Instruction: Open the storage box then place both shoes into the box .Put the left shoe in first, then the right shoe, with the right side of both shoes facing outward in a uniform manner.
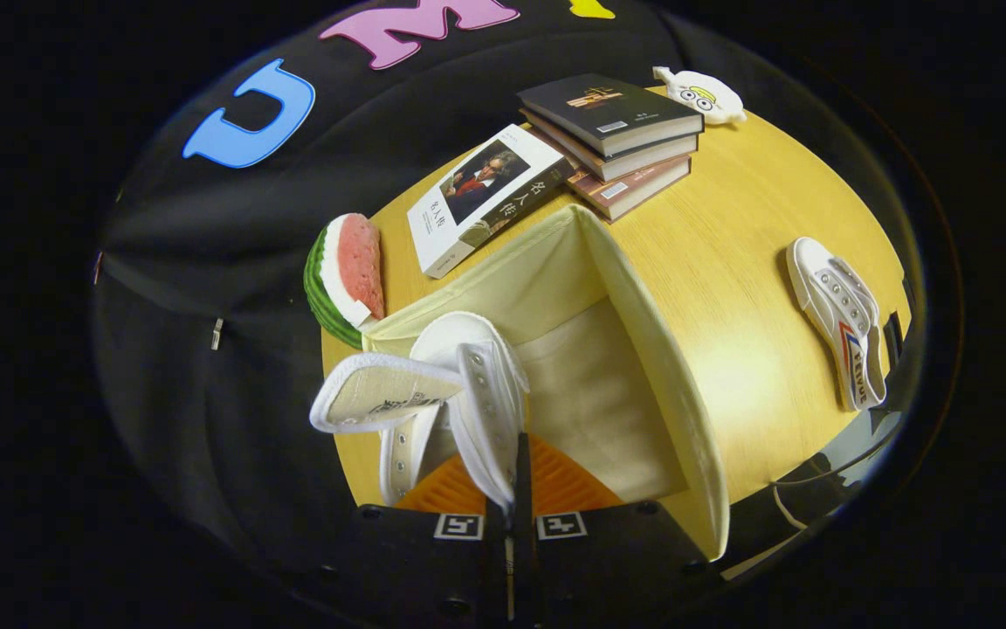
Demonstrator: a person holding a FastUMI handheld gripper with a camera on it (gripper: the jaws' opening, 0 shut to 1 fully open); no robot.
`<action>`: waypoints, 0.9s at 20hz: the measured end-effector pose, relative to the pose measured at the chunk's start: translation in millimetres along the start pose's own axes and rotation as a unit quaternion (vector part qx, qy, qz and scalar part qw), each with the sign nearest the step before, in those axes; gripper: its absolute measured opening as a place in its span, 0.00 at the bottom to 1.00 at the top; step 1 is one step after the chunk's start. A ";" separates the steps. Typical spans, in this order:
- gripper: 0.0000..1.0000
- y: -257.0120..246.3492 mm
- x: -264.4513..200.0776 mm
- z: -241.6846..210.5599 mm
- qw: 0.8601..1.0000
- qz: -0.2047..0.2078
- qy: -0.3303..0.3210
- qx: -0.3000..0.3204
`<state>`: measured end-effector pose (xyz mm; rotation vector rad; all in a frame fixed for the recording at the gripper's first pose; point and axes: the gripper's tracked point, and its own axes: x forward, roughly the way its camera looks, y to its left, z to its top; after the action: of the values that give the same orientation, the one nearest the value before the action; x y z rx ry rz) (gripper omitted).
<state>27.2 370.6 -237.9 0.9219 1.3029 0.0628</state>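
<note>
Right, your gripper (516, 515) has its fingers pinched almost together on the side wall of the white shoe (442, 393), and you hold it over the open box (643, 349). The shoe hangs just ahead of the fingers, long axis running away from you into the box. The other shoe (839, 323) lies well apart on the table (730, 262), beyond the box wall.

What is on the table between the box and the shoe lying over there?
Nothing: in the gripper view, bare wooden table runs from the fabric storage box to the white shoe.
</note>
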 end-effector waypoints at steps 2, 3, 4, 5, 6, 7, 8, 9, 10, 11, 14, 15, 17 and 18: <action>0.45 26.1 4.4 -18.2 0.997 0.056 0.048 0.015; 0.63 32.4 -3.4 -21.0 0.996 0.071 0.061 0.012; 0.81 32.7 0.2 -20.8 0.996 0.072 0.058 0.003; 0.99 32.2 -0.5 -16.1 0.996 0.070 0.052 -0.007; 0.99 31.5 -2.0 -13.0 0.996 0.070 0.046 -0.018; 0.99 30.6 -5.4 -12.3 0.996 0.069 0.041 -0.028; 0.99 29.1 -7.9 -10.2 0.996 0.069 0.039 -0.035; 0.99 27.1 -11.3 -8.1 0.996 0.070 0.036 -0.038; 0.99 24.8 -14.5 -5.2 0.996 0.070 0.034 -0.038; 0.99 21.9 -18.5 -4.2 0.996 0.072 0.032 -0.037; 0.99 18.7 -36.2 2.9 0.994 0.085 0.014 -0.060; 0.99 16.4 -44.6 5.0 0.993 0.088 0.006 -0.076; 0.99 15.6 -62.6 10.6 0.990 0.102 -0.012 -0.101; 0.99 15.1 -72.8 14.4 0.988 0.109 -0.022 -0.110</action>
<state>23.0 334.6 -171.4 0.8678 1.1260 0.3478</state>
